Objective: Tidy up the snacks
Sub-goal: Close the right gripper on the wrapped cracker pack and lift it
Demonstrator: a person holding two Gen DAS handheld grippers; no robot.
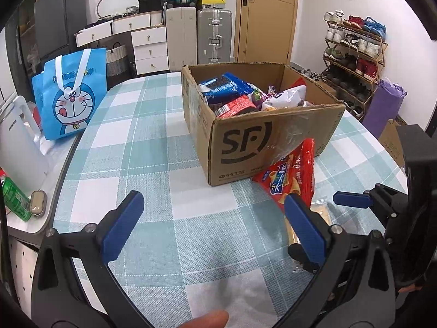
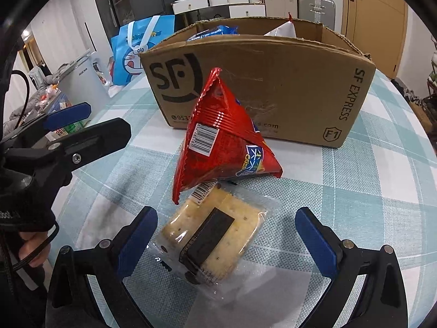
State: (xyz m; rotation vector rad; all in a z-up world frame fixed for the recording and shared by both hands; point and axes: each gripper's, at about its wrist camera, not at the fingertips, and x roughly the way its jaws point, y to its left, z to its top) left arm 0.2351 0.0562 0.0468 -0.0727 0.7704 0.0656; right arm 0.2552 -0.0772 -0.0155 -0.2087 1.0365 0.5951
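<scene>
An open SF cardboard box [image 1: 240, 147] [image 2: 286, 87] full of snack packs stands on the checked table. A red chip bag [image 1: 292, 175] [image 2: 218, 142] leans against the box front. A clear-wrapped cracker pack [image 2: 215, 235] lies on the table in front of it. My right gripper [image 2: 226, 240] is open, its fingers on either side of the cracker pack, not touching it. My left gripper [image 1: 213, 224] is open and empty over bare tablecloth, left of the red bag. The right gripper also shows at the right edge of the left wrist view [image 1: 352, 199].
A blue Doraemon bag [image 1: 71, 95] stands past the table's left edge, beside a white appliance [image 1: 19, 147] and a green can [image 1: 16, 199]. Suitcases, drawers and a shoe rack [image 1: 355, 54] line the far walls.
</scene>
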